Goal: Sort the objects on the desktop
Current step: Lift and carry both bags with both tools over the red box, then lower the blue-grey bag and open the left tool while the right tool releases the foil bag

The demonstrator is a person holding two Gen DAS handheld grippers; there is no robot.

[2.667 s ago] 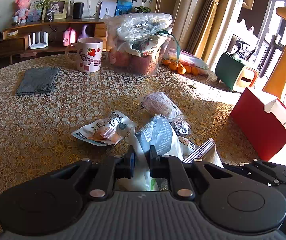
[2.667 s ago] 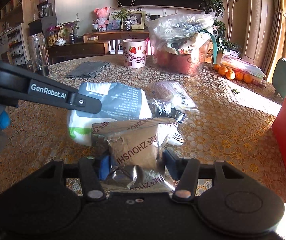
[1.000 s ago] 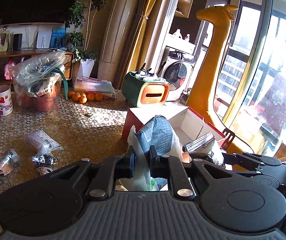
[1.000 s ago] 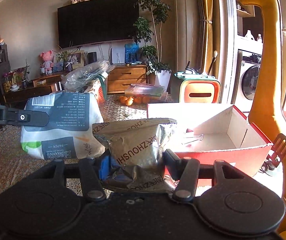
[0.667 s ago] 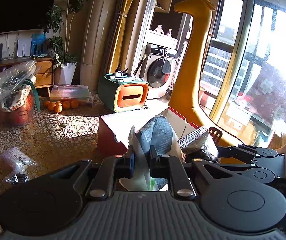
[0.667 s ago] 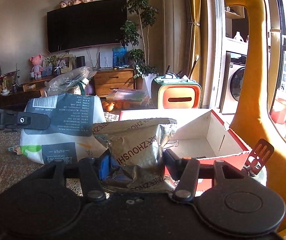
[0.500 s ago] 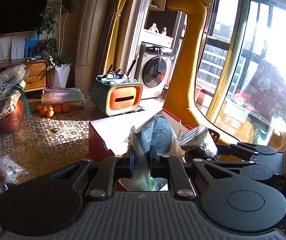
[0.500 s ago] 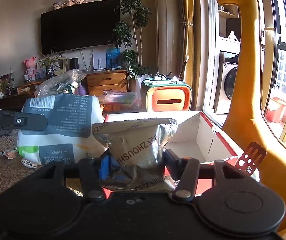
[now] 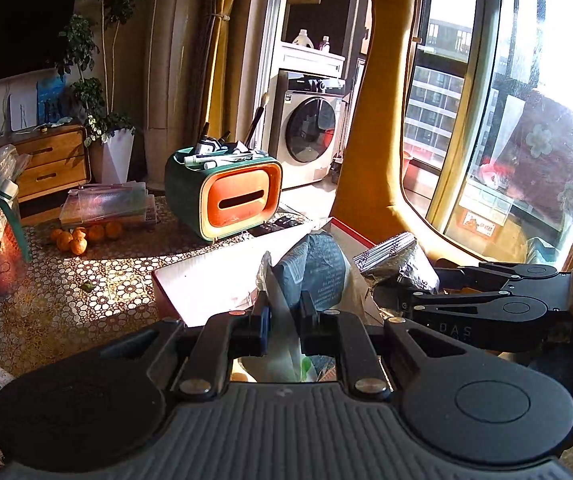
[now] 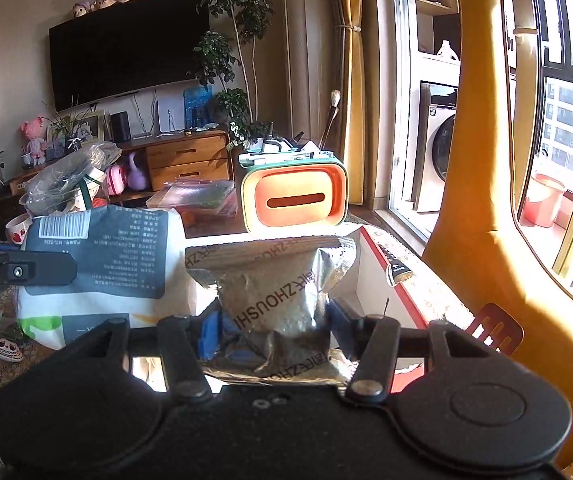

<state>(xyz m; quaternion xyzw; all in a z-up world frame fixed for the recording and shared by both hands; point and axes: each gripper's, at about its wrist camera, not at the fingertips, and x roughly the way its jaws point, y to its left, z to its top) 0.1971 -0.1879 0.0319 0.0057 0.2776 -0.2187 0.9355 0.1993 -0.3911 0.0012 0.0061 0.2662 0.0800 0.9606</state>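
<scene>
My left gripper [image 9: 282,320] is shut on a white and grey tissue pack [image 9: 318,268], held over the near edge of the open red box [image 9: 206,284]. The pack also shows in the right wrist view [image 10: 98,256] with the left gripper's finger [image 10: 26,270] across it. My right gripper [image 10: 272,328] is shut on a silver foil snack packet [image 10: 274,280], held above the red box [image 10: 390,280]. In the left wrist view the foil packet [image 9: 396,258] and right gripper [image 9: 402,300] are just right of the tissue pack.
A green and orange tissue holder [image 9: 226,196] with pens stands behind the box. Oranges [image 9: 82,236] and a plastic-wrapped bowl [image 10: 66,184] lie further left on the patterned table [image 9: 66,292]. Small packets [image 10: 6,348] lie at left. A yellow giraffe figure [image 10: 482,160] stands right.
Both grippers have swung right with their packs, from the pile on the table to over the red box. Both stay shut on their loads.
</scene>
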